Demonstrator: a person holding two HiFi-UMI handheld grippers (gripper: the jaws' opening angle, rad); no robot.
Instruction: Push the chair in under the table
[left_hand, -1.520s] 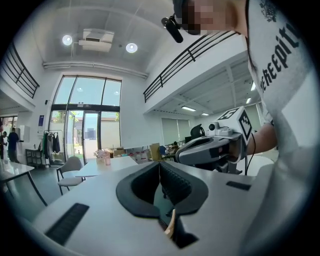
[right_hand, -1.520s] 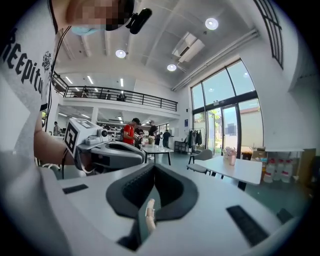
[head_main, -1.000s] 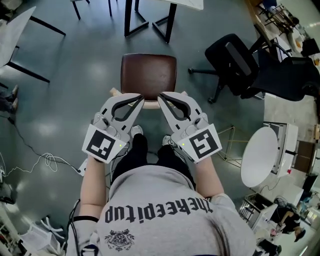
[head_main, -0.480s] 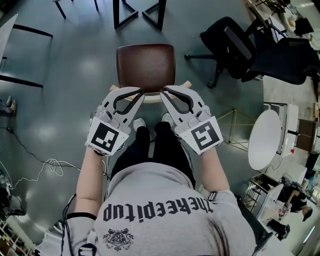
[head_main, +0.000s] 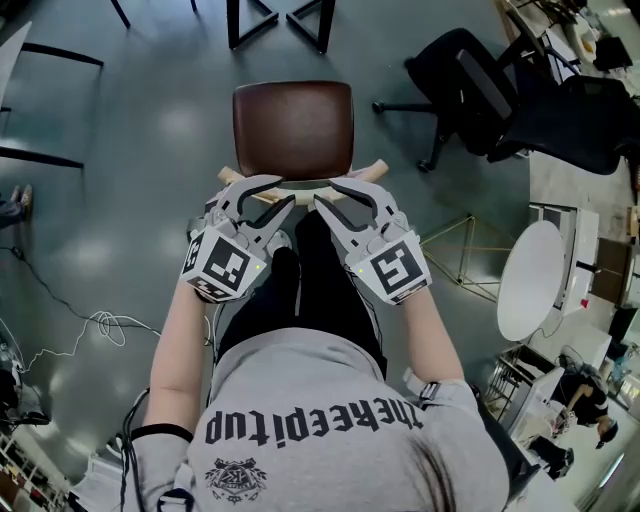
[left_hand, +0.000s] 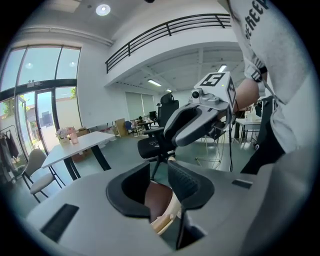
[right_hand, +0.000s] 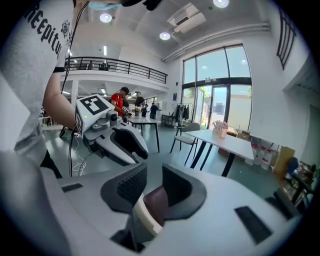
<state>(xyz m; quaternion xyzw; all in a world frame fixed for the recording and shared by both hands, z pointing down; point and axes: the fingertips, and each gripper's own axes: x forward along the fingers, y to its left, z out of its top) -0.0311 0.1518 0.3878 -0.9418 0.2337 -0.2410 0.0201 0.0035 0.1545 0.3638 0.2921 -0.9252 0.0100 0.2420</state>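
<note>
We are at the gripping step. The left gripper (head_main: 283, 192) and right gripper (head_main: 324, 195) sit at the pale wooden top rail (head_main: 228, 176) of the brown-seated wooden chair (head_main: 293, 128). Both pairs of fingers have just been opening and stand apart, with the rail showing between them, unpinched. Next, we judge, the 2 grippers must close on the rail and push straight forward. The chair stands on the grey floor (head_main: 120, 200), near the black table legs (head_main: 245, 25), its seat smooth and dark.

Grey floor (head_main: 120, 150) catching glare (a loose cable (head_main: 100, 325) lying across it), black office chair (head_main: 470, 95) standing at right, tall windows (right_hand: 220, 85) letting daylight in, balcony railing (left_hand: 170, 30) running overhead.
</note>
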